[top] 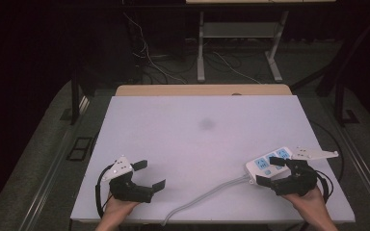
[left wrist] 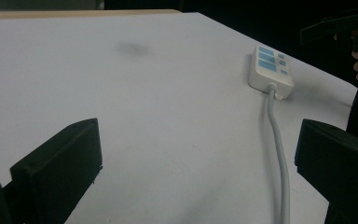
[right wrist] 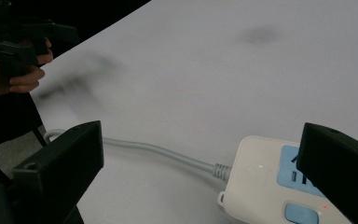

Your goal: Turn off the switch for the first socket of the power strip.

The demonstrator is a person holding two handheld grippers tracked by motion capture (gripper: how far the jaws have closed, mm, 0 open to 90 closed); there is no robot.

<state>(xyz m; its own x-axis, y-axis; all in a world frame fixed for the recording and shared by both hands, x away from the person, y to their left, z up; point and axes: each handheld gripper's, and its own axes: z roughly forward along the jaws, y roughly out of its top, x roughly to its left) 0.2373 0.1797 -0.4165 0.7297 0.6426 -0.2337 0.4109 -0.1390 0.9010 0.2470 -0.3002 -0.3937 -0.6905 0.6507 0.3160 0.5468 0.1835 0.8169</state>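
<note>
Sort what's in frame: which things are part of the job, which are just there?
In the job:
- power strip, white with blue sockets, under the right tongs
- its grey cable, running off the near table edge
- left tongs, open, over bare table

Just there:
- dark smudge on the white table
- cables on the floor behind

No text, brand, number or sign is showing clearly enough to be read in these pictures. The white power strip (top: 270, 162), lying at the near right of the table (top: 183, 134), is carrying blue socket faces and a blue button, but no lettering on them is showing.
</note>
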